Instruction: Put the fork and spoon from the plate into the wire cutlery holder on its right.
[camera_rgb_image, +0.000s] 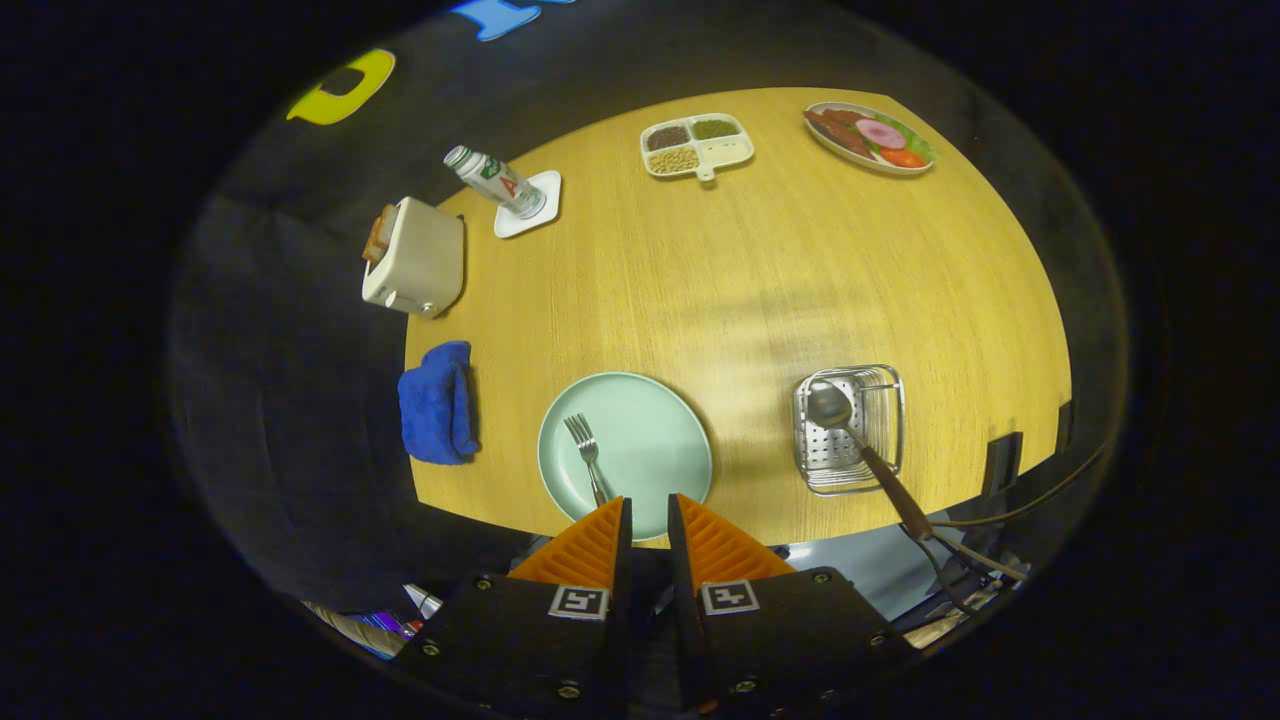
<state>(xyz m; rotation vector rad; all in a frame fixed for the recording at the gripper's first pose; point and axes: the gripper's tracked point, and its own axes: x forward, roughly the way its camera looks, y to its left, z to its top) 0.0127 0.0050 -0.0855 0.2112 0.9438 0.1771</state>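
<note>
Gripper view shows the gripper (649, 512) high above the plate (650, 440), fingers slightly apart, holding nothing. The fork (586, 455) waits there; the spoon (850, 430) apparently leans in the holder (850, 430), handle outward.

The gripper (648, 512) hangs over the plate's (650, 440) near rim, fingers slightly parted, empty. The fork (586, 455) lies just ahead of them, open plate around it. Bare table (760, 290) stretches between plate and holder (850, 428). The spoon (860, 450) leans out of the holder, its handle jutting over the near edge.
</note>
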